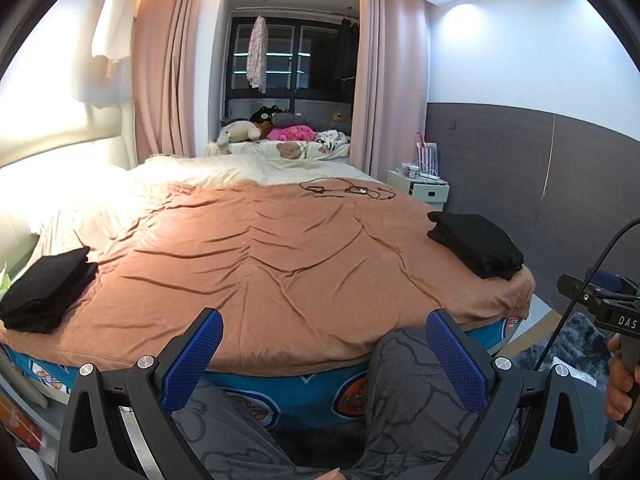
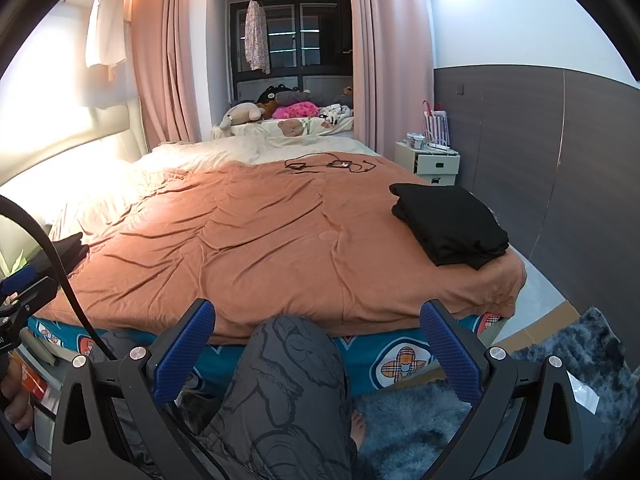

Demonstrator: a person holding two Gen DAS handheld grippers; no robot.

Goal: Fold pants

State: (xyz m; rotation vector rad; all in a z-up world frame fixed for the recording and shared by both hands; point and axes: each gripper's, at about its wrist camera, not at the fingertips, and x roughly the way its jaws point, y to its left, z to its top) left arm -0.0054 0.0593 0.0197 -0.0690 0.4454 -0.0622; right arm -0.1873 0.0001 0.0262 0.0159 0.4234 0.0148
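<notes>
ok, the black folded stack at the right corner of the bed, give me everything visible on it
The black stack looks like soft matte fabric, folded into a thick rectangular bundle of several layers; layer edges show at its near end. No print, waistband or label can be made out, so I can't confirm they're pants. It lies flat, angled diagonally, on the orange blanket near the bed's right near corner, close to the edge. Only the blanket touches it; both grippers are well clear.

In the right wrist view, the left pile of black pants (image 2: 68, 254) is mostly hidden behind a black cable (image 2: 60, 264). The small items on the far nightstand (image 2: 436, 160) are too small to identify, as are the tangled cords (image 2: 332, 165) on the bed.
</notes>
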